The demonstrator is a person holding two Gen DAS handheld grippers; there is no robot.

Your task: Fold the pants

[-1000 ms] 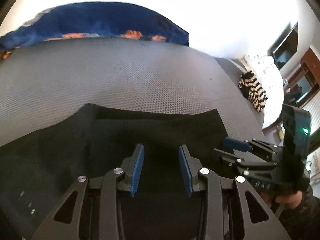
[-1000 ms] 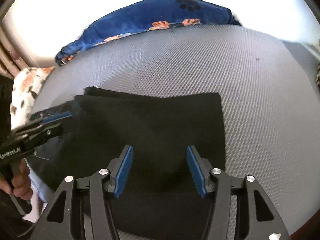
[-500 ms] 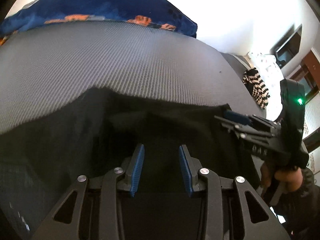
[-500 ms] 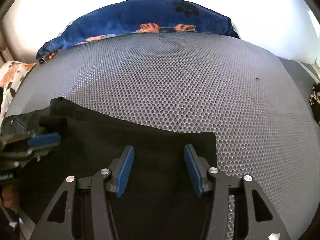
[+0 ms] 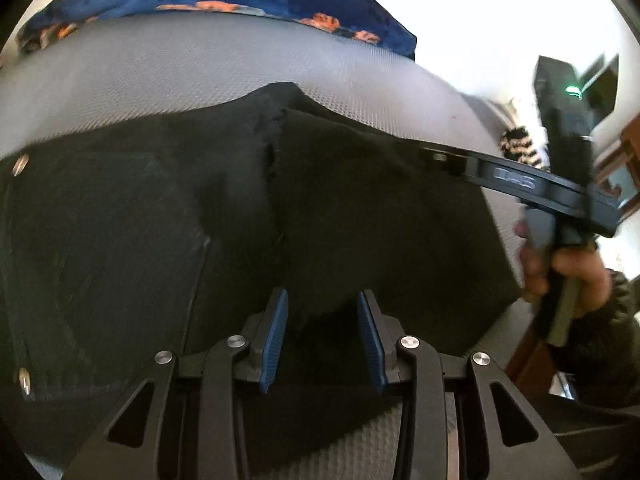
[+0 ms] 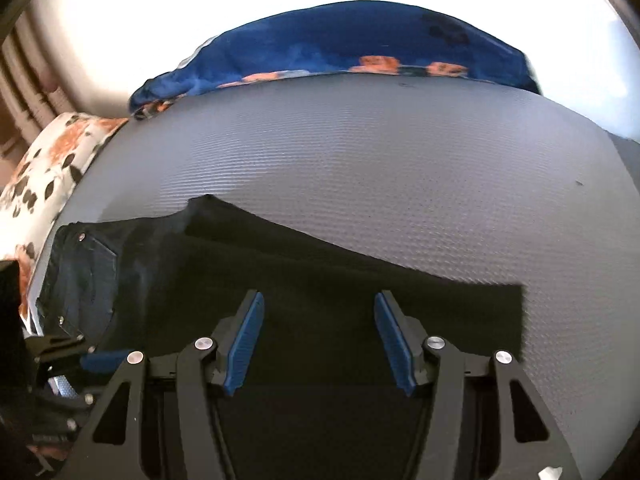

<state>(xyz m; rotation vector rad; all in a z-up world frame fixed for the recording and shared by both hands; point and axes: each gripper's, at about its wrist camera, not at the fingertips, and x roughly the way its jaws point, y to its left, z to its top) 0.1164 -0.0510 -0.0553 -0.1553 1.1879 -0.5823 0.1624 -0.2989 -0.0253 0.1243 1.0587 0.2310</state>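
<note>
**Pants half folded on the grey mat, both grippers over the cloth**

Pants (image 5: 280, 208) of black cloth lie on the grey honeycomb mat (image 6: 380, 168), already doubled, with a folded edge that runs across the mat and a square corner at the right in the right wrist view; rivets and a pocket seam show at the left side. The left gripper (image 5: 323, 336) hovers over the near part of the cloth with its jaws spread and nothing between them; the right gripper (image 6: 319, 340) is also spread wide above the cloth and pinches nothing.

Risk, as I judge it: a jaw may close on only the top layer, so the layers slide apart and the fold becomes crooked; the thick seam in the middle may bunch up; the two tools are near each other and could collide when they reach for the same edge.

Writing: on the arm of the right gripper, seen from the left wrist camera, there are raised letters, but they are too blurred to read; a green lamp (image 5: 573, 89) glows on its body. A blue blanket (image 6: 352, 48) with orange pattern lies beyond the mat.
</note>
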